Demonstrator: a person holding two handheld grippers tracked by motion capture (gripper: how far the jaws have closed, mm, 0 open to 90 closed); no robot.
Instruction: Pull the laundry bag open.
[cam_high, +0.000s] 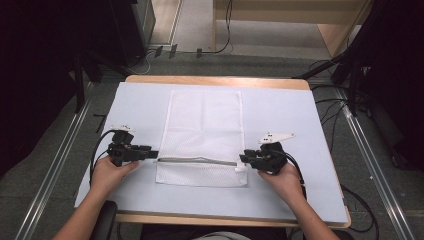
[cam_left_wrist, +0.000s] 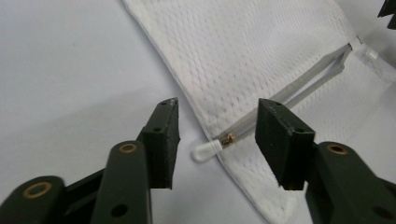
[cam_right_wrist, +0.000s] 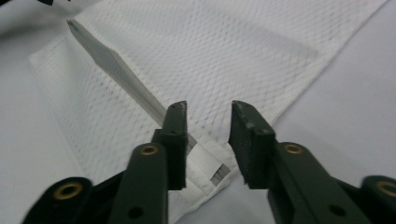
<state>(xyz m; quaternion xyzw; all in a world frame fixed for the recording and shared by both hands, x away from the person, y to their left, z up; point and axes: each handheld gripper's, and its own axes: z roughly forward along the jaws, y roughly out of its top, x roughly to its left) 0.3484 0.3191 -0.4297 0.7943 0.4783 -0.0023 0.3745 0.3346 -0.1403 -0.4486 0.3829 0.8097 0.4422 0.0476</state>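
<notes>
The white mesh laundry bag (cam_high: 205, 135) is lying flat in the middle of the counter (cam_high: 300, 107), and its grey zipper (cam_high: 197, 161) is running across it close to the person's edge. The zipper is serving as the landmark here. At its left end the slider with its white pull tab (cam_left_wrist: 205, 150) is sitting just off the bag's edge; at its right end a white fabric tab (cam_right_wrist: 208, 164) is marking the stop.

The left gripper (cam_left_wrist: 217, 126) is hovering at the pull-tab end with its jaws standing wide, the pull lying between them untouched. The right gripper (cam_right_wrist: 208, 116) is hovering at the stop end, jaws narrowly apart and pressing on nothing, with the fabric tab just below them.

The zipper looks drawn shut along its whole length, so the step in hand seems to be letting go and clearing away. To do it well, both grippers should be lifting straight off the zipper line, jaws open, so no pad is snagging the mesh or dragging the pull back along the teeth. The bag should be staying flat and square.
</notes>
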